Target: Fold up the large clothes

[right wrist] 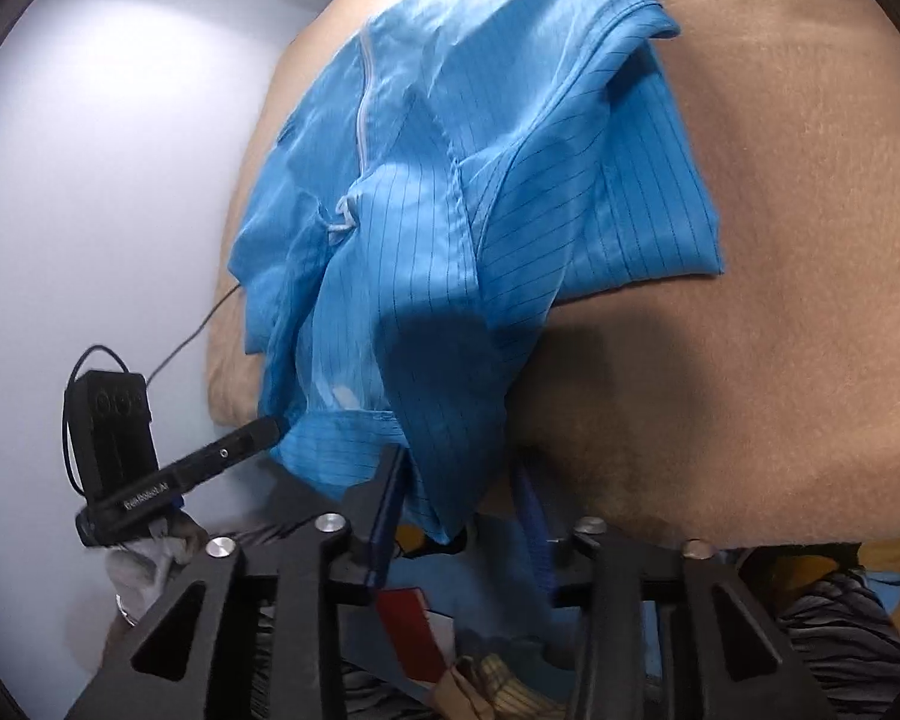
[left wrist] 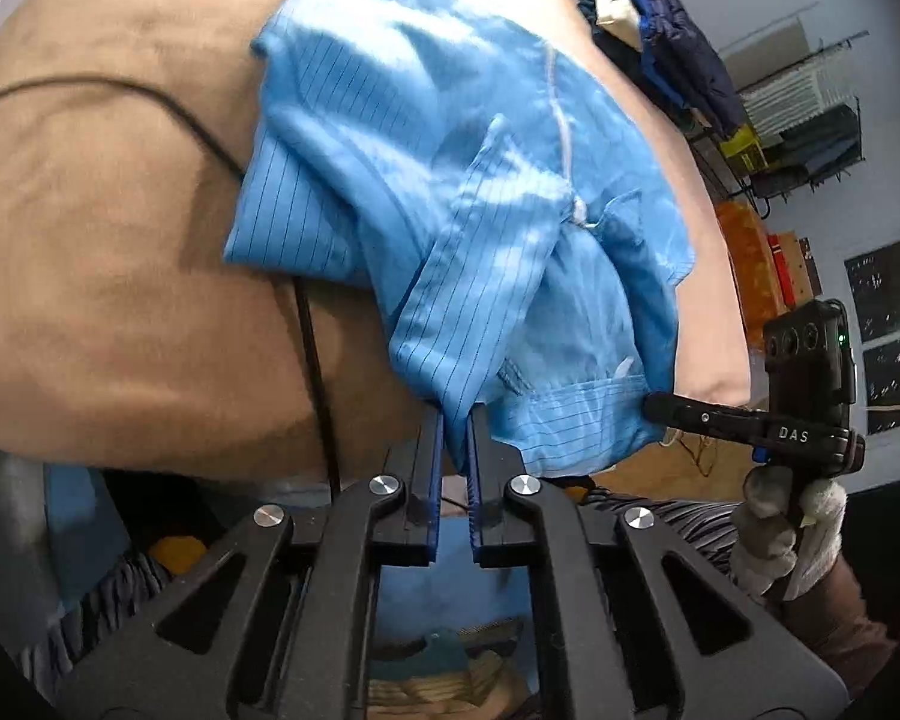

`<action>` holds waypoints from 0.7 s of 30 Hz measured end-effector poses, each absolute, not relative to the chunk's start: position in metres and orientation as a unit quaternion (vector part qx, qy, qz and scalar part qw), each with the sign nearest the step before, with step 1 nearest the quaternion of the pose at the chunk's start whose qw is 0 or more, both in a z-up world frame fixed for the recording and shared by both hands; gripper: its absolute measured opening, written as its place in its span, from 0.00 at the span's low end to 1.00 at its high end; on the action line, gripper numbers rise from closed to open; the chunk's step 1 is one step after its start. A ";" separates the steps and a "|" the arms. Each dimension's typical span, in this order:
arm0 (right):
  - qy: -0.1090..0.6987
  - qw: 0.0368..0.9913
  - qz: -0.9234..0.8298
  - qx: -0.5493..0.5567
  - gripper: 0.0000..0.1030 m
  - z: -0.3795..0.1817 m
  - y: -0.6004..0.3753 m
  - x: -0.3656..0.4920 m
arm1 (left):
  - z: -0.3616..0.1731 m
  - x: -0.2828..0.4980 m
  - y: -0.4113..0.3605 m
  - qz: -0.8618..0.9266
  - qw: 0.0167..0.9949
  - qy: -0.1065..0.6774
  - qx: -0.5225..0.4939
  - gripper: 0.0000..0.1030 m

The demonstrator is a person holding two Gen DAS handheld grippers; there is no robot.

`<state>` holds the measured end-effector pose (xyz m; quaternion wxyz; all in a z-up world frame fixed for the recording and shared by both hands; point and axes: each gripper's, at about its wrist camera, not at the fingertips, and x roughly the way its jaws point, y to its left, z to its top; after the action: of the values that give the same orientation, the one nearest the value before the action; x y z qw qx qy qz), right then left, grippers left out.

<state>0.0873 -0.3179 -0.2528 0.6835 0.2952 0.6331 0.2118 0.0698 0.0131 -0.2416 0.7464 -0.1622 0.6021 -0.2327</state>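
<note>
Left tongs (left wrist: 456, 420) pinching blue garment (left wrist: 450, 180), right tongs (right wrist: 462, 480) parted around its hem, clutter visible left view only

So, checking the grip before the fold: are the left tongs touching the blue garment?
Touching. In the left wrist view the left tongs pinch a hanging fold of the blue garment between their tips.

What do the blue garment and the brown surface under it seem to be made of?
Blue garment: apparently a thin, smooth woven synthetic, judging by its slight sheen, soft folds and fine dark stripes. Brown surface: seemingly a matte, suede-like or short-pile fabric, with shaded brush marks.
</note>
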 end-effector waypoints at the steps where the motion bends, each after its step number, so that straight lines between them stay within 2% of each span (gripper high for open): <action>1: 0.631 0.687 0.219 0.287 0.07 -0.249 -0.317 0.087 | -0.237 0.069 0.014 -0.233 0.752 0.595 -0.158 0.02; 3: 0.616 0.724 0.220 0.219 0.03 -0.230 -0.309 0.086 | -0.236 0.071 0.018 -0.229 0.759 0.591 -0.153 0.01; 5: 0.599 0.755 0.218 0.155 0.03 -0.215 -0.300 0.082 | -0.235 0.070 0.020 -0.231 0.759 0.592 -0.143 0.01; 8: 0.613 0.743 0.232 0.135 0.16 -0.213 -0.295 0.080 | -0.226 0.067 0.025 -0.238 0.754 0.597 -0.132 0.04; 9: 0.610 0.747 0.233 0.127 0.27 -0.209 -0.297 0.078 | -0.221 0.066 0.028 -0.245 0.753 0.596 -0.131 0.05; 10: 0.604 0.753 0.233 0.120 0.30 -0.205 -0.302 0.076 | -0.215 0.066 0.033 -0.249 0.757 0.590 -0.129 0.08; 16: 0.533 0.810 0.227 0.094 0.30 -0.160 -0.323 0.094 | -0.173 0.098 0.052 -0.222 0.817 0.526 -0.085 0.09; 21: 0.479 0.853 0.207 -0.002 0.29 -0.162 -0.310 0.129 | -0.182 0.152 0.036 -0.208 0.840 0.499 -0.045 0.09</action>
<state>0.1288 -0.3095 -0.1620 0.8528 -0.0019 0.4795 0.2070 0.1523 0.0358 -0.1822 0.8401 -0.0448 0.4989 -0.2080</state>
